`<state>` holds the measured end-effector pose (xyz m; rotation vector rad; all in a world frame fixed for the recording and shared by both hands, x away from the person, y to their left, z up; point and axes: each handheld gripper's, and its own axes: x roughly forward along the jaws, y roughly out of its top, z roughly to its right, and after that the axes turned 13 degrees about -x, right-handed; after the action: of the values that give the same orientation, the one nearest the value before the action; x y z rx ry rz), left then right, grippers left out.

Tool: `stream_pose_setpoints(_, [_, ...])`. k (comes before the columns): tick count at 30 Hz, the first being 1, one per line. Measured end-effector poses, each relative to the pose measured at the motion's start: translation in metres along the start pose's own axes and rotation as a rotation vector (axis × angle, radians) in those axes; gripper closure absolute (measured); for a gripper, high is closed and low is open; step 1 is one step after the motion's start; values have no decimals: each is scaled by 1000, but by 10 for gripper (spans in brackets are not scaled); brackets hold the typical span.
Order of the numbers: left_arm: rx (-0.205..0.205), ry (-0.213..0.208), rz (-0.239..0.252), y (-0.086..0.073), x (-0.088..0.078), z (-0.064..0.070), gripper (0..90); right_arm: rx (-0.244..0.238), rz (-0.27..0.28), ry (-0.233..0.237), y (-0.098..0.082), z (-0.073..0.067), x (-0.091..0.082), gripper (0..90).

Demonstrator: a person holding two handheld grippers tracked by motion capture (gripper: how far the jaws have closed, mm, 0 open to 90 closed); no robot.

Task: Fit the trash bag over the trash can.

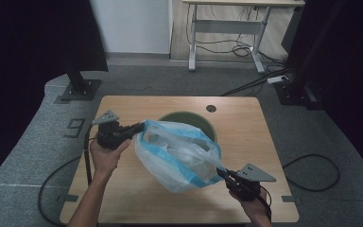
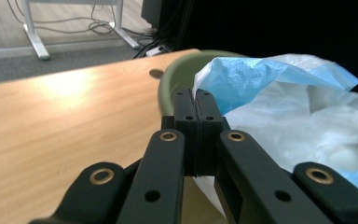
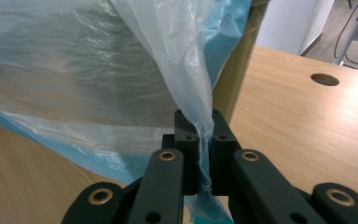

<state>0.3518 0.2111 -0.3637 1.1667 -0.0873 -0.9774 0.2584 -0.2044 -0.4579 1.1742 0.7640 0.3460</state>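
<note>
The left gripper [image 1: 139,126] and right gripper [image 1: 221,173] each have jaws clamped on opposite edges of the plastic bag [image 1: 179,156], which hangs stretched above the table [image 1: 246,127], over the green bin [image 1: 207,124]. Judged step: lining the bin; both grips should keep the mouth spread and lower evenly. Grey carpet [image 1: 38,142] and floor cables [image 1: 312,172] surround the table.

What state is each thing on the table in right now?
Translucent white and blue plastic bag: lifted, stretched open between both tools.
Round olive-green bin: upright on the table, behind the bag, not yet lined.
Left tool: shut on the bag's edge.
Right tool: shut on the bag's opposite edge.
Light wooden table: bearing the bin.
</note>
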Motion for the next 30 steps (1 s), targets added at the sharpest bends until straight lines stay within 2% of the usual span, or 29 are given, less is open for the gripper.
stream_pose_setpoints(5, [-13, -3, -18, -10, 3, -9, 897, 17, -15, -11, -3, 2, 7, 846])
stream_pose_setpoints(11, [-8, -9, -32, -13, 8, -10, 896, 29, -30, -31, -7, 5, 15, 821])
stream_pose_setpoints(13, [-8, -12, -33, -14, 9, -9, 896, 35, -39, -59, -7, 4, 15, 767])
stream_pose_setpoints(15, [-4, -12, -32, -15, 8, -8, 896, 48, -27, -88, -6, 3, 13, 664])
stream_pose_setpoints(18, [-1, -13, -30, -15, 6, -7, 896, 82, 33, -151, 5, 1, -5, 523])
stream_pose_setpoints(20, [0, -13, -28, -15, 6, -6, 896, 78, 74, -163, 12, 0, -17, 494])
stream_pose_setpoints(21, [1, -14, -27, -15, 6, -6, 896, 79, 94, -164, 16, -1, -24, 480])
stream_pose_setpoints(24, [7, -19, -26, -17, 6, -3, 896, 91, 133, -125, 25, -3, -39, 452])
stream_pose_setpoints(28, [16, -24, -27, -21, 7, 1, 895, 73, 118, -95, 30, -8, -41, 407])
stream_pose_setpoints(30, [20, -21, -30, -23, 5, 1, 896, 69, 104, -86, 30, -7, -36, 435])
